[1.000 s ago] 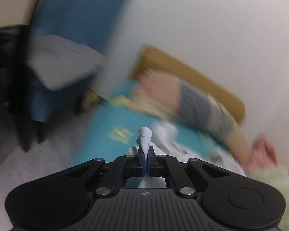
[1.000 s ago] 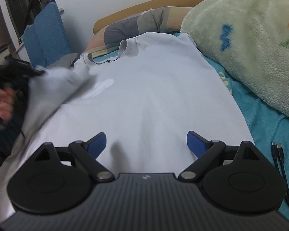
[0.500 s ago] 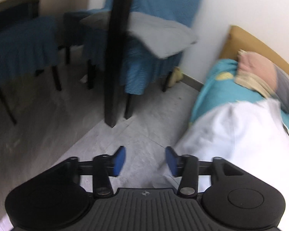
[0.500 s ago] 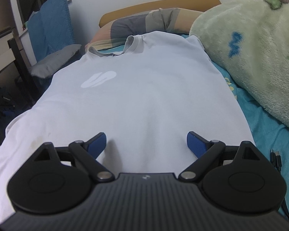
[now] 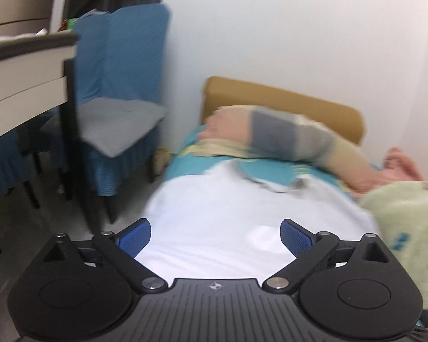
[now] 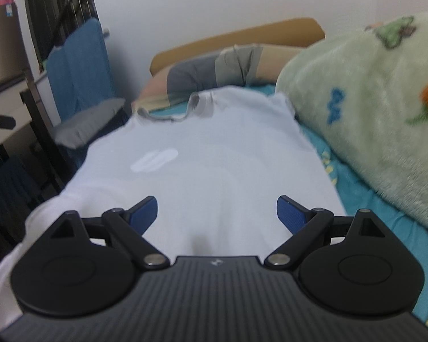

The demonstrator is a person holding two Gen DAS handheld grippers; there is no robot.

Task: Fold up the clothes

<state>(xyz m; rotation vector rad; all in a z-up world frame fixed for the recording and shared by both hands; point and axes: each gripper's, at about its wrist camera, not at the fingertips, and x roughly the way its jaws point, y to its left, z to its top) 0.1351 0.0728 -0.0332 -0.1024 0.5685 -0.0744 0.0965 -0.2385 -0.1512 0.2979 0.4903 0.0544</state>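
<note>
Teal bed sheet (image 6: 365, 199) shows along the right. Nearest, the left gripper (image 5: 215, 235) and right gripper (image 6: 216, 212) both hover spread wide, holding nothing, over the white T-shirt (image 6: 214, 171) lying flat mid-frame. Beyond its collar, a striped pillow (image 6: 208, 71); right, a green fleece blanket (image 6: 371, 99).

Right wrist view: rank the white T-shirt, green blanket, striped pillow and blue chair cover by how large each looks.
1. white T-shirt
2. green blanket, partly cut off by the frame
3. and 4. striped pillow and blue chair cover: too alike to rank

The white shirt (image 6: 214, 171) hem is hidden behind the right hand-held gripper (image 6: 216, 213).
</note>
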